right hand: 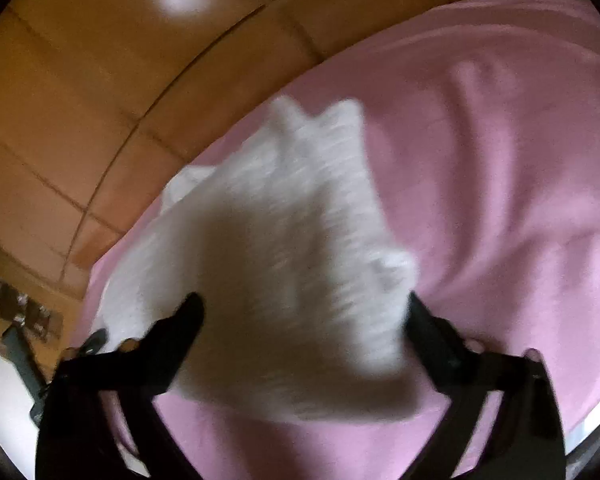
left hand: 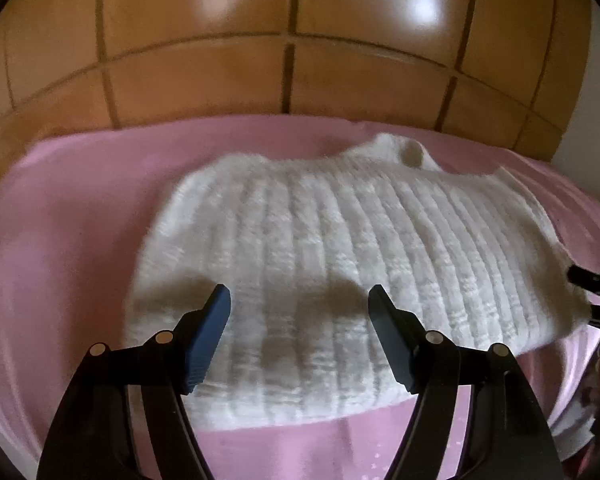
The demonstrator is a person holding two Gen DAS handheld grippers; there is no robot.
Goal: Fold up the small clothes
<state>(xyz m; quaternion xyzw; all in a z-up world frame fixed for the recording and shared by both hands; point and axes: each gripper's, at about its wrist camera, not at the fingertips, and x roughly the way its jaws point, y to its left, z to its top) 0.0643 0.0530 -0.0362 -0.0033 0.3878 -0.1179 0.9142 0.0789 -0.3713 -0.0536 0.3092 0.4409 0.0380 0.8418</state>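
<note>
The small white ribbed knit sweater (left hand: 332,264) lies spread flat on a pink cloth-covered table (left hand: 60,240), its collar opening at the far edge toward the brown tiled floor (left hand: 204,76) and its hem nearest the cameras. In the left wrist view it looks fairly smooth, ribs running from hem to collar, with one side edge reaching out to the right where the tip of the other tool shows.

The left tool (left hand: 299,300) hovers just over the near hem with its blue-padded fingers (left hand: 212,332) well apart and nothing between them; the pads cast shadows on the knit but I cannot tell whether they touch it. The right tool (right hand: 304,308) sits at the sweater's right side with a bunched stretch of the white knit lying between its dark fingers (right hand: 188,320). That view is blurred, so whether the pads already press on the fabric cannot be told; the jaws look widely spread, so I judge them not yet clamped.

The step in hand appears to be taking hold of the sweater's near edge or side to start a fold. To do it well, each tool should probably come down low enough to catch both layers of the thick knit, not just the fluffy top, and close fully before lifting. Both grips should sit at matching places along the edge so that the fold line runs straight along the ribs. Lifting gently matters, since a loose knit stretches and drags the pink cloth with it.
</note>
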